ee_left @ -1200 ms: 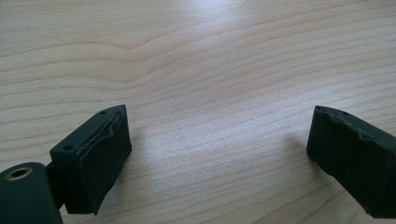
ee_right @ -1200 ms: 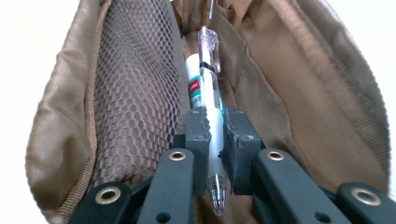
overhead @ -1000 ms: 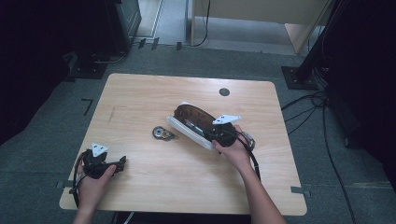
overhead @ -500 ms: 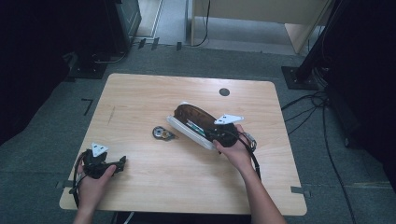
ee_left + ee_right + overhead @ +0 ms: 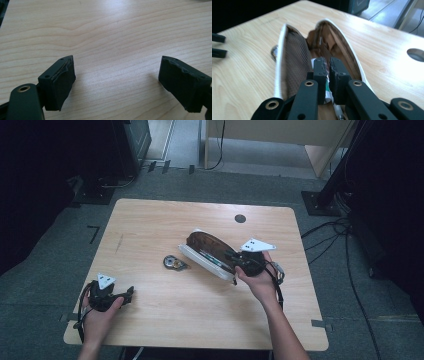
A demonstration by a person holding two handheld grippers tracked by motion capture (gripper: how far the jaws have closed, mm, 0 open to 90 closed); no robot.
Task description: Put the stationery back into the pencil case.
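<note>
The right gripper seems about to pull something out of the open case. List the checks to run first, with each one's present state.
1. Right gripper shut on the item inside the case: ok. What the item is: cannot tell.
2. Case open: ok.
3. Left gripper steadying the case: not ok. It sits apart near the table's front edge, and its jaws have just been closing on nothing.
4. Small round object apart from the case: cannot tell.
5. Bare table for setting down: ok.

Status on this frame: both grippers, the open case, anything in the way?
Right gripper shut on a thin item inside the open pencil case. Left gripper open over bare table, jaws just closing, nothing between. Tape roll beside the case, not obstructing.
</note>
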